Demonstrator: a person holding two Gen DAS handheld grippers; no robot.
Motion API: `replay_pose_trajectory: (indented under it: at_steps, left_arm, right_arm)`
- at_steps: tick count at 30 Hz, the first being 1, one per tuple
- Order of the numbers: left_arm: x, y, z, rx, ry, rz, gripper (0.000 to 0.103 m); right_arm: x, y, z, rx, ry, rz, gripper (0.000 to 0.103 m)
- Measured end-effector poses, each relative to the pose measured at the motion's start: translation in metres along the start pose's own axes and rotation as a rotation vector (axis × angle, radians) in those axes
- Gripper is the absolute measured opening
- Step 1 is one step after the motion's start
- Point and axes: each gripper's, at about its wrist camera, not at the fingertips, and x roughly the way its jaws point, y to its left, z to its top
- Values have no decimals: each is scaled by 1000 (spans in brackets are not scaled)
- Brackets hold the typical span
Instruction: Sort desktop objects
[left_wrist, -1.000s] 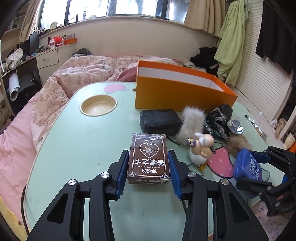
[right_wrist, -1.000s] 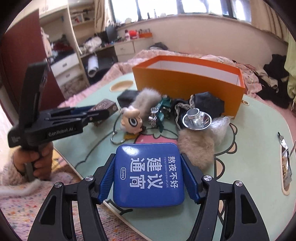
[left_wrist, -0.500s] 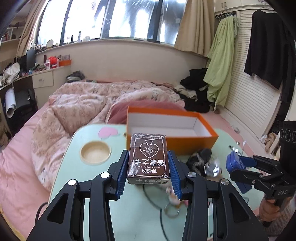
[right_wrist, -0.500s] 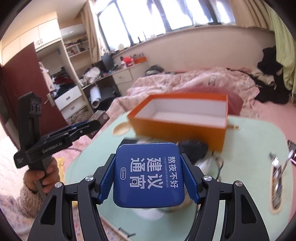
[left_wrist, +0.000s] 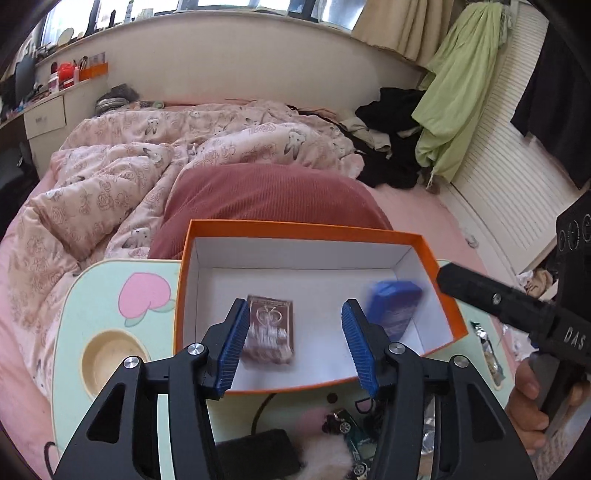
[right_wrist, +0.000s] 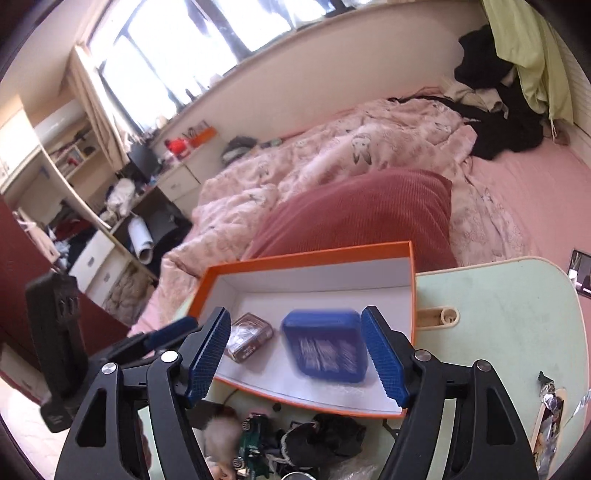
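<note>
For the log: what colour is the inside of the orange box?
White inside the orange box, seen best in the left wrist view.

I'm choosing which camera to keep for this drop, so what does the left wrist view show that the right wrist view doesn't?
Only the left wrist view shows the pink peach print, the round cup recess and the hand holding the right tool.

Only the right wrist view shows the slot recess beside the box and the black fabric pile.

Both show the orange box, with the brown card box and blue tin blurred inside, and both tools open.
</note>
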Motion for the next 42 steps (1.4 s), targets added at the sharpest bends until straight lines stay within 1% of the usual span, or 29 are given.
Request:
replay_pose_trajectory:
  at_steps: [1,2,3,5,7,10,12,15,18,20,22,23,24,25,26,37,42]
  left_arm:
    - [-6,0,-4,6,-14,0,63]
    - [-14,-1,-12,13,-28,7,76]
    - [-22,-1,-19,20,-41,13,81]
    - [-39,-2,-37,40,-64,19,81]
    - [-52,-4,-53,48,-63,20,81]
    - [-69,-6,-84,43,-50,39,81]
    - [-74,-9,-106,57,-36,45,81]
    - [-71,-10,-141,71,12,93,81]
    - [-64,-8,-163,65,68,110,81]
    - [-63,-5,-170,56,71,131,81]
    - [-62,-5,-172,54,55,171,81]
    - [-60,-7,-174,69,51,189,84]
    - [-57,-11,-175,93,55,210,88]
    - [-54,-14,-177,116,58,228,92]
    - [-53,-16,-179,121,57,224,103]
    - [-51,-13,-180,126,52,208,103]
    - [-50,-14,-179,125,55,209,103]
  right_arm:
    - [-8,2,-4,-16,-19,-4,83]
    - [-16,4,-9,-31,-35,-15,86]
    - [-25,6,-16,-52,-53,-33,88]
    - [-42,14,-32,-95,-77,-56,88]
    - [-56,20,-50,-136,-87,-77,92]
    - [-72,28,-88,-211,-84,-154,96]
    - [-73,31,-114,-257,-54,-200,96]
    - [-70,30,-149,-303,-6,-270,96]
    - [-63,24,-174,-321,34,-313,96]
    - [-59,18,-185,-313,47,-327,96]
    - [-48,12,-193,-299,100,-343,96]
    - [-42,9,-195,-292,135,-351,97]
    - [-39,8,-197,-298,146,-372,98]
    - [-37,6,-199,-301,149,-380,103]
    - [-35,3,-200,-302,155,-378,103]
    - [-31,-21,-208,-317,159,-369,103]
    - [-33,-20,-205,-327,157,-365,103]
